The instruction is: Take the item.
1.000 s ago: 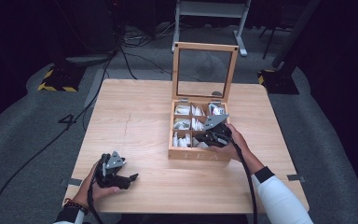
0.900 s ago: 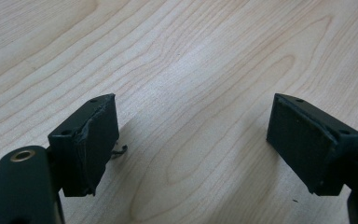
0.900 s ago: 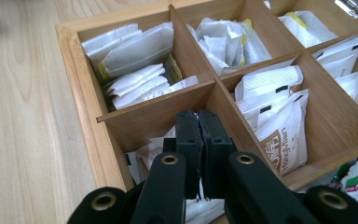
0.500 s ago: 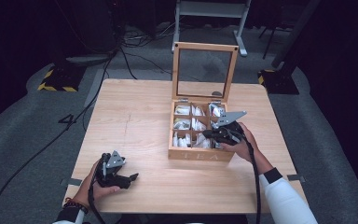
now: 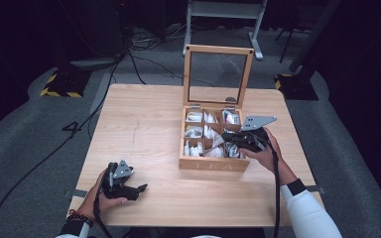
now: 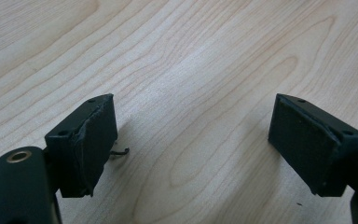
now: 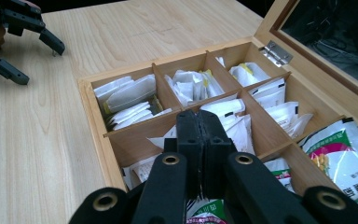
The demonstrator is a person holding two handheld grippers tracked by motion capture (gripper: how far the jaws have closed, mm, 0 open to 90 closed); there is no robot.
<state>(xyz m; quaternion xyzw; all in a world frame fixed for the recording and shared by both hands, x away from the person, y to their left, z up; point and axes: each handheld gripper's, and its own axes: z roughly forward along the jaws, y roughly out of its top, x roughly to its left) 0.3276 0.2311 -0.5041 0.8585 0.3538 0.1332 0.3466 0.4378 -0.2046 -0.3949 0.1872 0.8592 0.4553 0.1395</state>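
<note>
A wooden tea box (image 5: 213,163) stands open on the table, its glass lid (image 5: 218,74) upright. Its compartments hold white tea bags (image 7: 126,100) and a green, red and white packet (image 7: 340,154). My right gripper (image 5: 229,139) hovers over the box's right side, pointing left. In the right gripper view its jaws (image 7: 198,119) are pressed together above the middle compartments, and I see nothing between them. My left gripper (image 5: 141,188) rests low over the bare table near the front left. Its jaws (image 6: 191,140) stand wide apart with only wood between them.
The left gripper (image 7: 39,63) shows far off in the right gripper view. The wooden table (image 5: 144,124) is bare to the left of the box. Cables and a metal stand (image 5: 223,15) lie on the dark floor beyond the far edge.
My right gripper has lifted a little and drifted to the right over the box, jaws still together. The left gripper has stayed put.
</note>
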